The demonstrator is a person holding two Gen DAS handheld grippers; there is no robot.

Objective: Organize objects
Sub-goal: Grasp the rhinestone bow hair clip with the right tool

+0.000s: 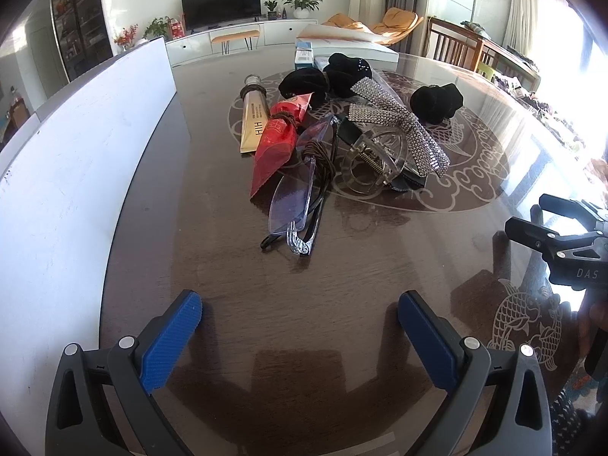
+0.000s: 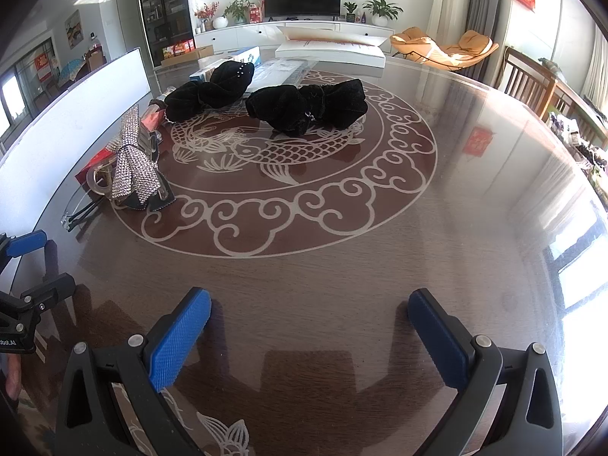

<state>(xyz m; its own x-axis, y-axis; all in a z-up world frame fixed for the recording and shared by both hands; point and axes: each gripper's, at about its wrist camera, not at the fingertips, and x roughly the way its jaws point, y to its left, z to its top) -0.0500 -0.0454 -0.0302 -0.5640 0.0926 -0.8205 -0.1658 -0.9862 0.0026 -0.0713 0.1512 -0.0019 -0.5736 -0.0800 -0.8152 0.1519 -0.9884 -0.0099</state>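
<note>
A pile of small things lies mid-table in the left wrist view: a beige tube (image 1: 254,117), a red packet (image 1: 276,140), clear glasses (image 1: 300,193), a clear hair claw (image 1: 374,159), a rhinestone bow (image 1: 399,123) and two black velvet bows (image 1: 334,76) (image 1: 437,100). My left gripper (image 1: 300,313) is open and empty, short of the glasses. My right gripper (image 2: 309,309) is open and empty above bare table. It sees the black bows (image 2: 309,108) (image 2: 212,89) and the rhinestone bow (image 2: 133,163) far ahead and to the left.
A white box wall (image 1: 76,174) runs along the table's left side. A flat white box (image 2: 330,51) and a blue-white carton (image 1: 304,55) lie at the far edge. The dark glass table (image 2: 380,247) has a fish pattern. Wooden chairs (image 2: 532,83) stand at the right.
</note>
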